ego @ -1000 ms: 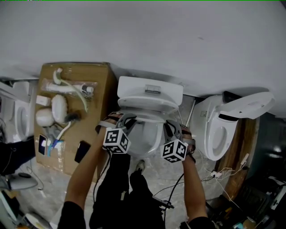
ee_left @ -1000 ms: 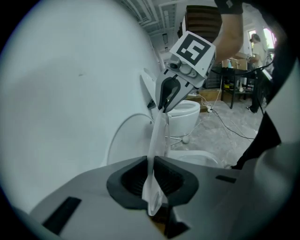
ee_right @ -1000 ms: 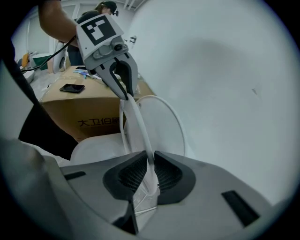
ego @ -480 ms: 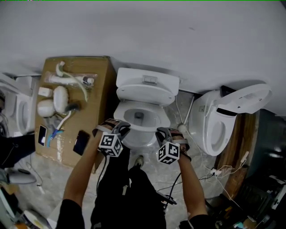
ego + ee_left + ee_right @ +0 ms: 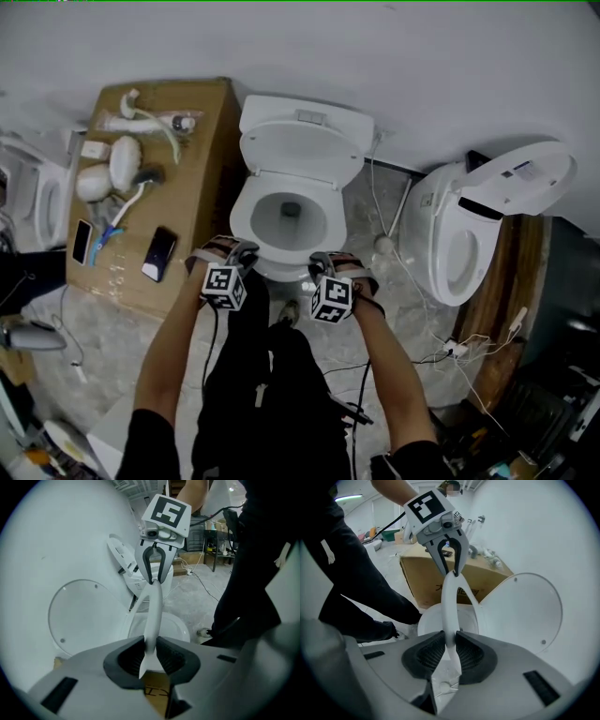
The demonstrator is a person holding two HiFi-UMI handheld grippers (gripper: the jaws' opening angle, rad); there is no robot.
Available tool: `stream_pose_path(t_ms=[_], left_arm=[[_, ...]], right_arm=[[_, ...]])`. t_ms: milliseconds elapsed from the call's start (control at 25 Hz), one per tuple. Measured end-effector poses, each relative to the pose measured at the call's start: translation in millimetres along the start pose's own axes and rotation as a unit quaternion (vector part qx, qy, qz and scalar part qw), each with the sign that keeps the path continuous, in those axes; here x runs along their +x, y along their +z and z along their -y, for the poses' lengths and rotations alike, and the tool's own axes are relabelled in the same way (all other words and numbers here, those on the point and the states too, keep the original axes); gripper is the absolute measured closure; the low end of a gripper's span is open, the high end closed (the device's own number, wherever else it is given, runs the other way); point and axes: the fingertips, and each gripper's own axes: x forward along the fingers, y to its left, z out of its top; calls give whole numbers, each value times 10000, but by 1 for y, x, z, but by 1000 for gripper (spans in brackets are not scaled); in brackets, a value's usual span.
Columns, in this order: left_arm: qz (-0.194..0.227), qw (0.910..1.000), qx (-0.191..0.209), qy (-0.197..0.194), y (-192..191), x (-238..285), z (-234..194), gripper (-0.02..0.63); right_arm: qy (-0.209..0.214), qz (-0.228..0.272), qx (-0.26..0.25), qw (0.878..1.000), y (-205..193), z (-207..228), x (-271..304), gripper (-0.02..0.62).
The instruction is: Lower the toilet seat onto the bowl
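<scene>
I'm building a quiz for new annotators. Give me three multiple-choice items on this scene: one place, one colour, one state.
1. Where is the cardboard box? A) on the person's left of the middle toilet B) on its right C) behind the person
2. What colour is the box? A) blue B) brown C) white
3. The middle toilet's lid is A) shut B) missing C) raised
Answers: A, the head view shows it on that side; B, plain brown card; C, it stands up behind the seat.
</scene>
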Motion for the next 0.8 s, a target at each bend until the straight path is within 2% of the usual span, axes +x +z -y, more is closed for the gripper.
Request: stream_pose_path(t_ms=[80, 280, 480, 800], left_arm=[[-93, 9999, 21, -145, -7, 9, 23, 515], [-217, 9985, 416, -272, -24, 33, 67, 509], [-269, 9975, 497, -432, -45, 66, 111, 500], [-408, 9955, 825, -239, -71, 115, 158, 494]], right_arm=[[44, -66, -140, 9999, -3, -22, 13, 503], [114, -143, -169, 9997, -13, -61, 43, 491], [156, -240, -134, 9995, -25, -98, 76, 485], [46, -607, -329, 9976, -47, -149, 142, 477]])
